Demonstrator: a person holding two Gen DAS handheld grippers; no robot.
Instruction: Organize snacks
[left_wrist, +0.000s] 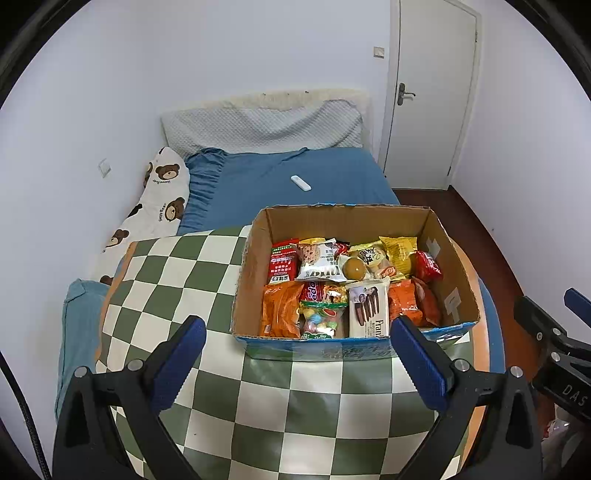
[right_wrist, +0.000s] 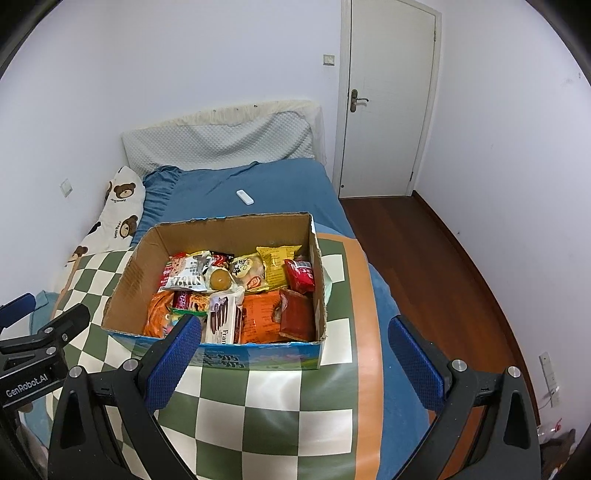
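An open cardboard box (left_wrist: 454, 254) sits on a green-and-white checkered blanket (left_wrist: 177, 280) on the bed; it also shows in the right wrist view (right_wrist: 129, 277). It holds several snack packs: orange bags (left_wrist: 279, 310), a white chocolate-biscuit pack (left_wrist: 367, 308), a yellow pack (left_wrist: 400, 253), red packs (left_wrist: 428, 266). My left gripper (left_wrist: 299, 354) is open and empty, just in front of the box's near wall. My right gripper (right_wrist: 295, 350) is open and empty, also in front of the box, right of the left one.
A blue sheet (left_wrist: 295, 173) covers the bed, with a white remote (left_wrist: 301, 182) on it. A bear-print pillow (left_wrist: 162, 199) lies along the left wall. A shut white door (right_wrist: 388, 99) and wooden floor (right_wrist: 424, 240) are to the right.
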